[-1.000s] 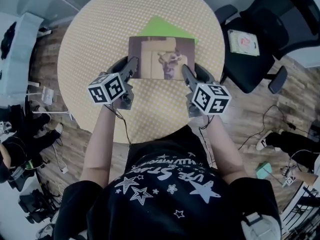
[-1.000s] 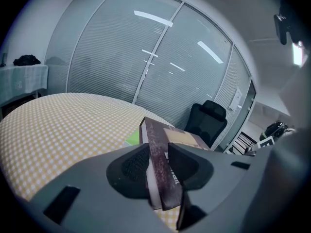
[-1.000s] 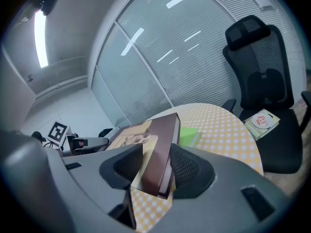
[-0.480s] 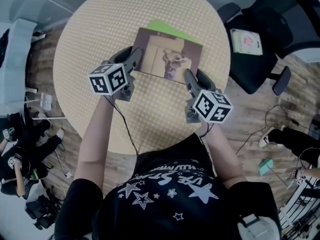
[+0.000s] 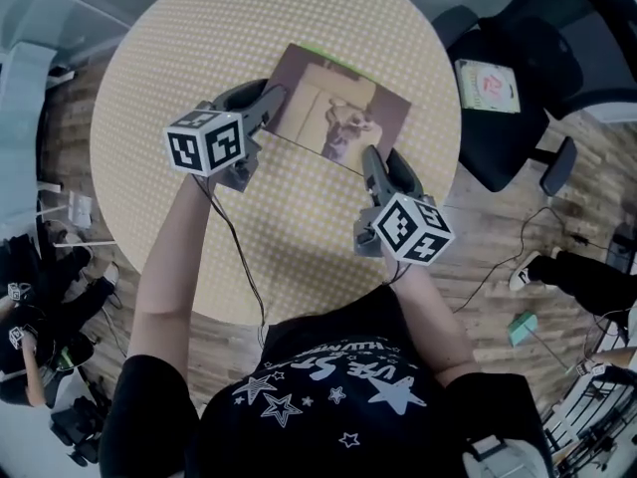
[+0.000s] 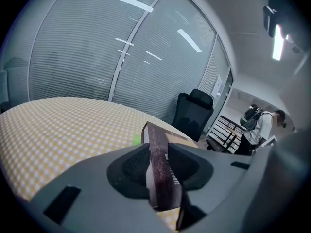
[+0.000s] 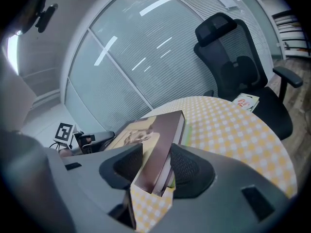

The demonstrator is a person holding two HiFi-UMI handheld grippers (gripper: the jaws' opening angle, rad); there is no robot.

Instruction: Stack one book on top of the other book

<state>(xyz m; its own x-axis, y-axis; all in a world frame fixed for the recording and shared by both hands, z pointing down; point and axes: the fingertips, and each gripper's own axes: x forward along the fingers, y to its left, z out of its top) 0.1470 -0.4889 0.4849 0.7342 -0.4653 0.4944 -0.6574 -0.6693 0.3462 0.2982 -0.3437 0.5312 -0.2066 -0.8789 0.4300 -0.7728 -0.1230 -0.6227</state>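
Left gripper (image 5: 273,104): I've got my jaws clamped on the brown book's (image 5: 341,118) left edge.
Right gripper (image 5: 371,159): pinching that book's near right corner, firm.
Brown book: over the table's (image 5: 149,88) far half.
Green book (image 6: 137,140): flat on the table beneath it, only a sliver peeking out.

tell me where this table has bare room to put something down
Free: the left side of the table, from the left gripper out to the rim, and the near strip between the grippers and the person. Crowded: right of centre, where it and the right gripper clamp the brown book over the green book.
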